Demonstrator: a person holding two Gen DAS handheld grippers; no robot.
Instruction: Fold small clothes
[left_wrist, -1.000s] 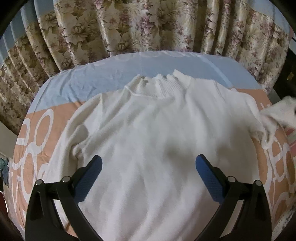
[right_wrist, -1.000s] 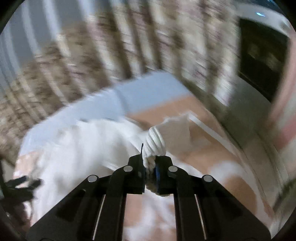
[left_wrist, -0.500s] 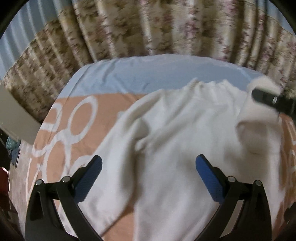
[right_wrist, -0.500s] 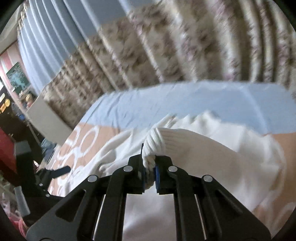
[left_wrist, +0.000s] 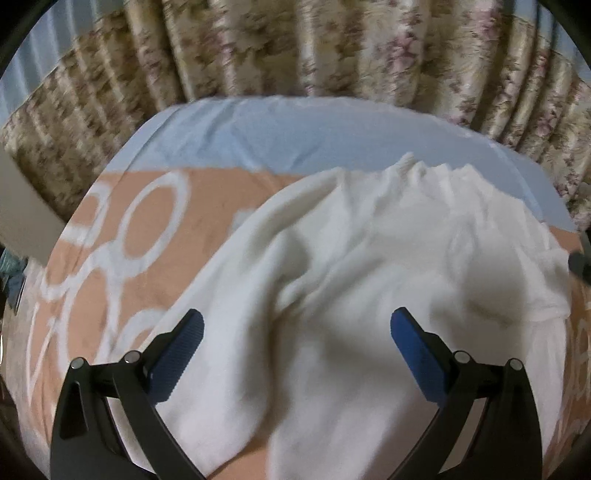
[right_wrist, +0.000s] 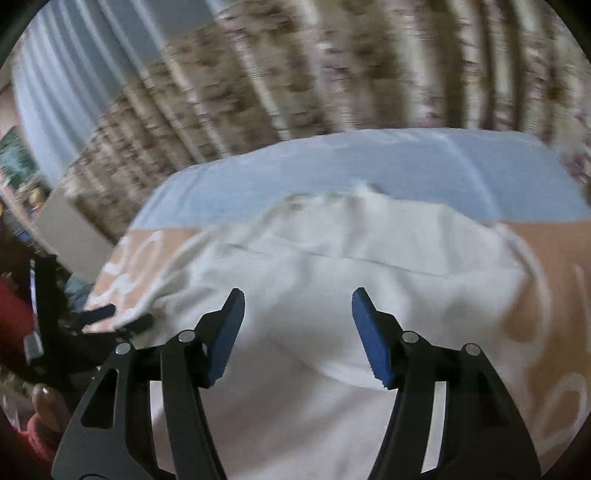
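1. Looking through the left wrist camera, we see the left gripper (left_wrist: 297, 332) with its jaws wide apart and nothing between them; its blue pads (left_wrist: 177, 356) hover above the white sweater (left_wrist: 354, 280).
2. We find the sweater spread on the bed (left_wrist: 155, 243), filling the view from the centre out to 3 o'clock and down to 6 o'clock, with its ribbed collar (left_wrist: 432, 171) at about 1 o'clock.
3. We note one sleeve (left_wrist: 236, 302) running from the middle toward 7 o'clock, with a deep crease beside it.
4. We see the bed cover (left_wrist: 122, 258), peach with white rings, at 9 o'clock, a pale blue sheet (left_wrist: 295, 133) at 12 o'clock, and floral curtains (left_wrist: 295, 48) behind it.
5. We can make out a dark part at the 3 o'clock edge, too cropped to identify.
6. Turning to the right wrist camera, which is blurred, we see the right gripper (right_wrist: 298, 332) with its jaws apart and empty, above the sweater (right_wrist: 332, 295).
7. We notice a folded layer of the sweater lying across its body, its lower edge at about 5 o'clock just beside the right-hand pad.
8. We see the collar (right_wrist: 332, 199) near 12 o'clock against the blue sheet (right_wrist: 369, 162), and the left gripper (right_wrist: 110, 317) at 9 o'clock by the sweater's edge.
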